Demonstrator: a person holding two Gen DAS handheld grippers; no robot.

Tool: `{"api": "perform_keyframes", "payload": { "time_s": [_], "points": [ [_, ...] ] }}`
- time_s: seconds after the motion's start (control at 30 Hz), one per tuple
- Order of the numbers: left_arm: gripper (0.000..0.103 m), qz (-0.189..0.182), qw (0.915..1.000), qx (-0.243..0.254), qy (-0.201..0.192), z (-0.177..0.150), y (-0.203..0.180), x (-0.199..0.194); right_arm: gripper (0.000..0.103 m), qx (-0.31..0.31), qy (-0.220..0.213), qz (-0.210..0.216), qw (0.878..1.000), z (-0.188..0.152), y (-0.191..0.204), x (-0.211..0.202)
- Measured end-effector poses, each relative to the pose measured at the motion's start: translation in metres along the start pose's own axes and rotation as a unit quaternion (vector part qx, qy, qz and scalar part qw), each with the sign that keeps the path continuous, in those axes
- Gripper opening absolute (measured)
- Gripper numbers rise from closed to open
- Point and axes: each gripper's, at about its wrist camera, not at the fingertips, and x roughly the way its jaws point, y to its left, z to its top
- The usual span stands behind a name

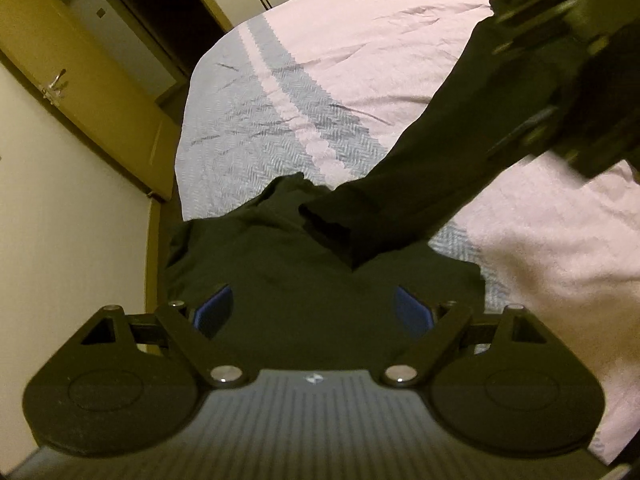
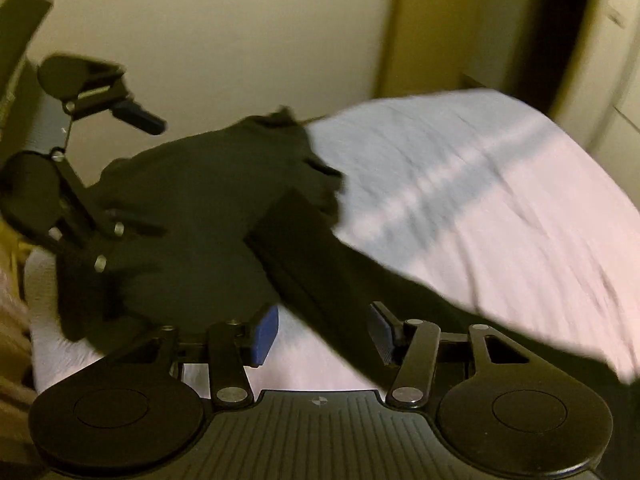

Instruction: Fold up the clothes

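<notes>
One dark garment (image 1: 304, 280) lies on the bed's (image 1: 360, 40) near left corner, its sleeve (image 2: 320, 264) crossing between the right gripper's (image 2: 324, 334) spread, unpressing jaws, the left gripper (image 1: 312, 308) gaping too: fold begun, next pinch that sleeve.

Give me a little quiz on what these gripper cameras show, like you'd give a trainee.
1. True or false: the garment is white.
2. What does it lie on? A: a bed. B: a bare floor. C: a chair.
3. Which part of it runs between the jaws of the right gripper?

Key: 1 false, it is black. 2 A. 3 the sleeve.
</notes>
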Motion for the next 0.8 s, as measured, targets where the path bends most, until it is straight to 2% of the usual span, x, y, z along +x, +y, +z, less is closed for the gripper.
{"api": "perform_keyframes", "payload": {
  "time_s": [0.2,0.33,0.37,0.4,0.43,0.5,0.57,0.67,0.73,0.8],
  "points": [
    [0.085,0.008,0.9987,-0.05,-0.005,-0.028,0.013,0.008,0.054,-0.103,0.006,0.031,0.994,0.025,0.038,0.097],
    [0.085,0.006,0.9965,-0.083,0.0,-0.042,0.017,0.012,0.054,-0.13,0.03,0.01,0.991,0.023,0.045,0.143],
    [0.085,0.005,0.9964,-0.085,0.004,-0.044,0.017,0.014,0.053,-0.131,0.035,0.005,0.991,0.022,0.044,0.151],
    [0.085,0.005,0.9963,-0.085,0.006,-0.045,0.017,0.015,0.045,-0.13,0.036,0.001,0.991,0.021,0.044,0.152],
    [0.085,0.005,0.9963,-0.085,0.008,-0.045,0.017,0.015,0.018,-0.129,0.037,-0.003,0.991,0.021,0.044,0.151],
    [0.085,0.004,0.9963,-0.085,0.006,-0.042,0.017,0.014,0.014,-0.123,0.032,-0.008,0.992,0.022,0.043,0.146],
    [0.085,0.001,0.9961,-0.088,0.0,-0.036,0.015,0.011,0.012,-0.083,0.011,-0.002,0.996,0.025,0.029,0.128],
    [0.085,-0.014,0.9963,-0.084,-0.013,-0.019,0.009,0.012,0.011,0.023,-0.047,-0.008,0.999,0.03,-0.019,0.086],
    [0.085,-0.028,0.997,-0.068,-0.024,-0.001,-0.001,0.015,0.011,0.098,-0.094,-0.026,0.99,0.029,-0.06,0.05],
    [0.085,-0.039,0.9973,-0.047,-0.041,0.021,-0.016,0.016,0.011,0.162,-0.148,-0.07,0.973,0.013,-0.107,-0.002]
  ]
}}
